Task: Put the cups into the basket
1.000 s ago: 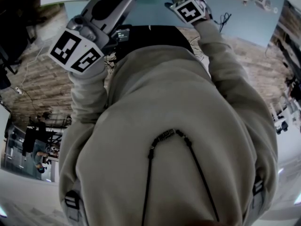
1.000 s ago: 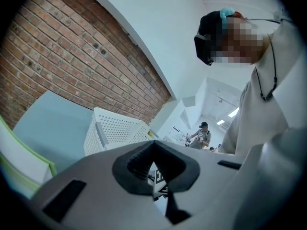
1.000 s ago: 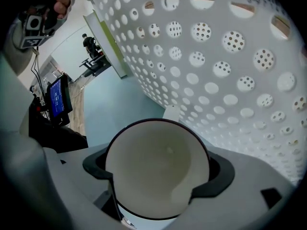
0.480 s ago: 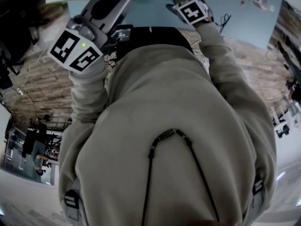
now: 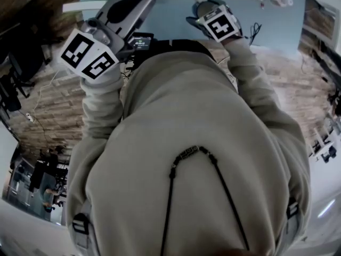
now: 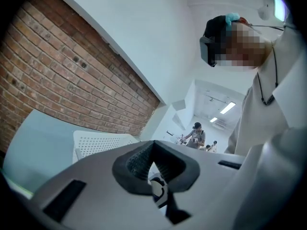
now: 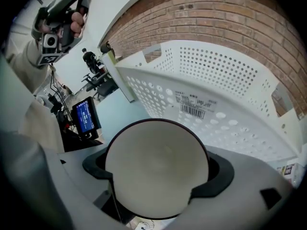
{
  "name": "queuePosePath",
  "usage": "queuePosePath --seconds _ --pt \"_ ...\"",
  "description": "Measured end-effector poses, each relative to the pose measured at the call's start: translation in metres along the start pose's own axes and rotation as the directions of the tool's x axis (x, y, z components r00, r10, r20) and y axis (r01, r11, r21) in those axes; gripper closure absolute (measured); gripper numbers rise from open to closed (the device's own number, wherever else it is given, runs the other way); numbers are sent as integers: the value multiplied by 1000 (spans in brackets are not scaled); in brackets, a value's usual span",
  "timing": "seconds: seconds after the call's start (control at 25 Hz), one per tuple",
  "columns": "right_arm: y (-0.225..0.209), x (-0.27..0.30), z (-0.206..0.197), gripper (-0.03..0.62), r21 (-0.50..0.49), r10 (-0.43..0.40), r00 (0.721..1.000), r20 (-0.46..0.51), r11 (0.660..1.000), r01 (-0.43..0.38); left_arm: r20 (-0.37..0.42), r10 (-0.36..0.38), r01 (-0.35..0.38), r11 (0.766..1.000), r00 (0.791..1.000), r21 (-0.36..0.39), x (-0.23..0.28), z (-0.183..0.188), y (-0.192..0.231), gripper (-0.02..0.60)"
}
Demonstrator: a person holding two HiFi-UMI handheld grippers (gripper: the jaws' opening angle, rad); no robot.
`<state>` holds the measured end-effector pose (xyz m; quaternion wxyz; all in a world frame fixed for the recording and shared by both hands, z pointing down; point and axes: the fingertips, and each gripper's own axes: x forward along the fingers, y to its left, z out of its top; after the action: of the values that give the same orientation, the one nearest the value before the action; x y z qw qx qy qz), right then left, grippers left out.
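Note:
In the right gripper view my right gripper [image 7: 158,176] is shut on a white cup [image 7: 156,162] with a dark rim, whose round end fills the space between the jaws. Just beyond it stands the white perforated basket [image 7: 216,80], with a barcode label on its side. The left gripper [image 6: 152,150] has its dark pads pressed together with nothing between them, and the basket [image 6: 103,143] shows behind it. In the head view the left gripper [image 5: 133,4] is raised at the upper left and the right gripper [image 5: 205,12] at the upper right, both over the light blue table [image 5: 170,15].
My own grey hoodie fills most of the head view. A small lit screen [image 7: 85,115] on a dark box [image 5: 141,40] sits at the table's near edge. A brick wall [image 7: 230,18] stands behind the basket. People stand far off in the room [image 6: 196,135].
The head view has shifted slightly. Both grippers sit a little lower in the picture, and the right one is a touch further right. Both grips look unchanged.

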<state>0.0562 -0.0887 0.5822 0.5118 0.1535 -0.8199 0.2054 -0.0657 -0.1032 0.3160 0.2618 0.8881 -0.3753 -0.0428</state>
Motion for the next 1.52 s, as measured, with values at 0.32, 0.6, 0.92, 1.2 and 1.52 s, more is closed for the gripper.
queuePosePath --seconds 0.32,0.6,0.92,1.2,1.52 --pt "14 -43 37 154 -29 -15 996 86 999 17 19 -61 59 996 998 71 4 32 -8 583" --pt "23 -82 64 155 -45 -43 985 165 998 51 30 -108 104 989 994 108 6 47 -20 583" --pt "21 -126 86 154 -58 -50 966 253 996 67 57 -97 89 987 994 132 4 58 -26 583" --pt "26 -137 107 154 -87 -28 956 293 995 56 57 -105 96 985 993 144 5 61 -29 583" --pt "20 -150 127 154 -109 -16 948 317 993 53 60 -103 93 984 993 150 9 64 -24 583"
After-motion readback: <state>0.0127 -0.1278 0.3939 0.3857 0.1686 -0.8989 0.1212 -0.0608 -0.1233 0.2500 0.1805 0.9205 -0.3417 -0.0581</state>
